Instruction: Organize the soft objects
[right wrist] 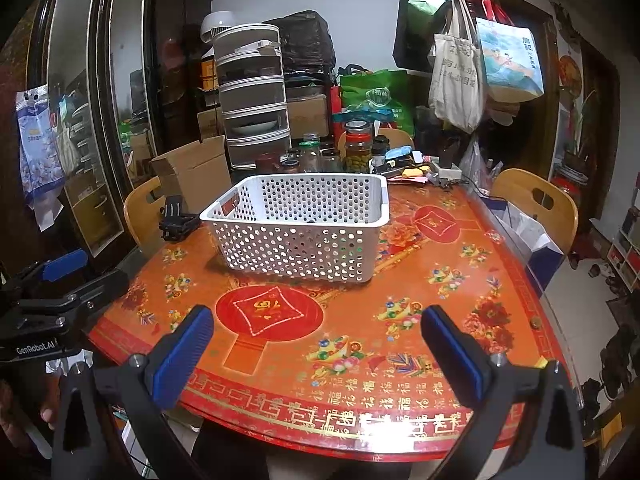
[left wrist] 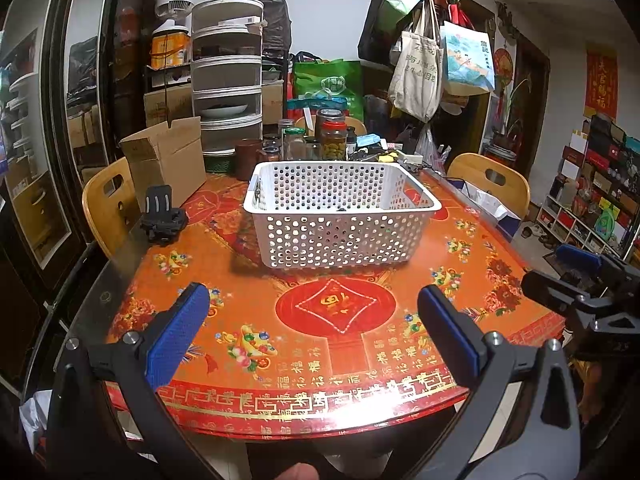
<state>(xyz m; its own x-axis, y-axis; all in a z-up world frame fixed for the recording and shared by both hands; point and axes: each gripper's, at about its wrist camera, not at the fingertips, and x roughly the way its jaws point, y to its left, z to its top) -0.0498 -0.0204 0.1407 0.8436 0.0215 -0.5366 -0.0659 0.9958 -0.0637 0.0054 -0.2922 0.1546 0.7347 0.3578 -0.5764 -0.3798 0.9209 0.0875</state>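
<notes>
Both claws (left wrist: 312, 328) (right wrist: 316, 344) hanging released over the red bench (left wrist: 400, 360), white perforated plastic basket (left wrist: 340, 216) probably light, rigid, grabbable by the rim.

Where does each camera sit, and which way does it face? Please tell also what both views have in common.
Left wrist view: sits on the left gripper, faces across the table at the white basket; shows its own open blue fingers, the right gripper at the right edge.
Right wrist view: sits on the right gripper, faces the same basket from further right; shows its own open fingers, the left gripper at the left edge.
Shared: basket, table, jars, cardboard box.
</notes>
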